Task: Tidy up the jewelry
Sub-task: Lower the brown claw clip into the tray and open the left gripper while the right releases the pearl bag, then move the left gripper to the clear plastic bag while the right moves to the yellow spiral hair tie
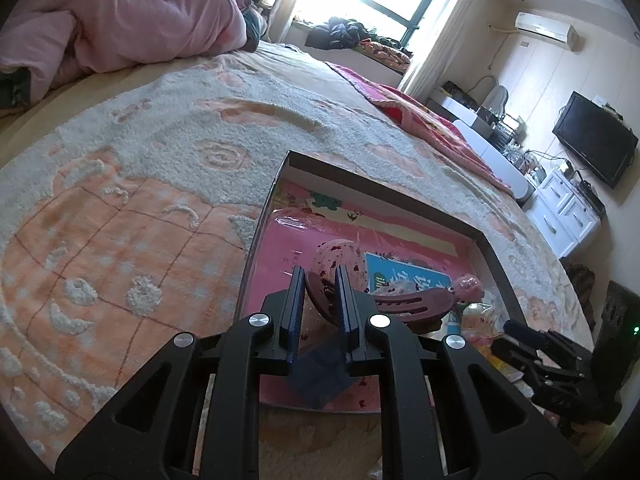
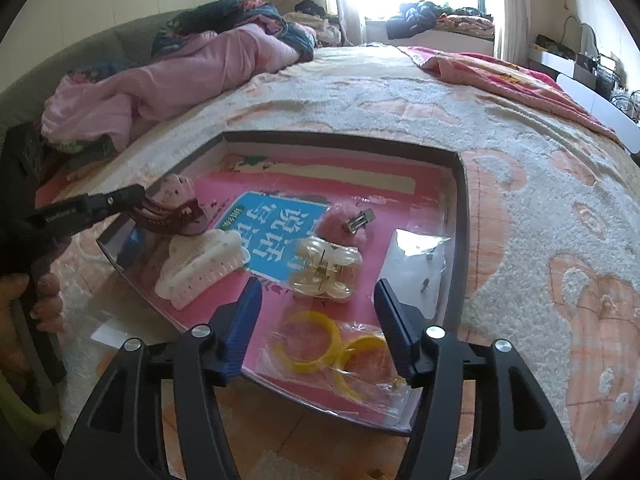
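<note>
Maroon clip held over the tray, sorting barely begun

The left gripper (image 1: 318, 300) is clamped on the maroon hair claw (image 2: 170, 216) at the tray's (image 2: 460, 200) left side. The right gripper (image 2: 316, 320) stands apart at lower centre, above the bagged yellow hoops (image 2: 340, 348). The white claw (image 2: 200, 268), clear clip (image 2: 326, 268) and pink fluffy clip (image 2: 340, 224) lie unsorted.
</note>
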Available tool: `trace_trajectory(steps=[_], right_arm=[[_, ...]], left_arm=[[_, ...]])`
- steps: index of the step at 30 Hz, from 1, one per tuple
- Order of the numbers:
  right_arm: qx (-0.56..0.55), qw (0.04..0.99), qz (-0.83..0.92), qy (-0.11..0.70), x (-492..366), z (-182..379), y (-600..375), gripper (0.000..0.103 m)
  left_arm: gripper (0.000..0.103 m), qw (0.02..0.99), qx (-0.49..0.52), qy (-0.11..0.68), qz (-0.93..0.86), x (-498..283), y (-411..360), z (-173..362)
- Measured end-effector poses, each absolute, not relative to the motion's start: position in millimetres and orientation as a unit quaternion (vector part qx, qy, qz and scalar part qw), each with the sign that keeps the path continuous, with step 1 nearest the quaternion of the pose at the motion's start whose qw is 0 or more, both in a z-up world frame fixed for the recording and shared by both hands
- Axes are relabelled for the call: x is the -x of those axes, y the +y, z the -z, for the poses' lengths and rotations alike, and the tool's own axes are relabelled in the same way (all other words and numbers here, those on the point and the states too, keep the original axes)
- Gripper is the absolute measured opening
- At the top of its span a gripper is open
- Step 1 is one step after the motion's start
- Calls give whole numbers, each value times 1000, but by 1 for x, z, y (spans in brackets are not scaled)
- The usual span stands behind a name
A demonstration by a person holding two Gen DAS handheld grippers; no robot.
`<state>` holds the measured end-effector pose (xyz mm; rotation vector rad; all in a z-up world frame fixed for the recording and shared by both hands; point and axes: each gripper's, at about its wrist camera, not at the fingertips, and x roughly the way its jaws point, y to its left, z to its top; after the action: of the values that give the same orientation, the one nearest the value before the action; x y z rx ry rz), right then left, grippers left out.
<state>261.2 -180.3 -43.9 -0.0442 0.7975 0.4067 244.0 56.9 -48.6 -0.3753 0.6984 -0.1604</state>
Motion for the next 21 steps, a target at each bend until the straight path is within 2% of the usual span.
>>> trace_trajectory(steps=[1,3,5,7,8,11,14,18,21], right_arm=[[20,903,-196,381,-260,42,-182,62],[14,906,-196,375,-257,38,-184,66],[11,908,-195,371,-255,36,-186,68],[9,910,-192,367,-252,34,-188,71],[8,911,-191,365,-251,33,-189,72],[4,913,-187,362,-248,31,-193,74],[1,916,-183,356,-245,28,-196,78],[-3,920,-180,349,-241,23,-199,81],[-7,922,-179,343,-237,20,-202,83]], left_arm=[[10,920,180,340,77,-243,56,48],[21,921,175,339,75,-242,55,47],[23,923,169,337,73,-241,54,45],[31,925,165,335,70,-238,53,43],[36,926,163,334,69,-237,52,42],[43,928,157,330,68,-233,51,38],[53,931,155,325,67,-228,50,34],[60,934,147,319,59,-219,51,27],[72,938,145,311,55,-210,54,20]])
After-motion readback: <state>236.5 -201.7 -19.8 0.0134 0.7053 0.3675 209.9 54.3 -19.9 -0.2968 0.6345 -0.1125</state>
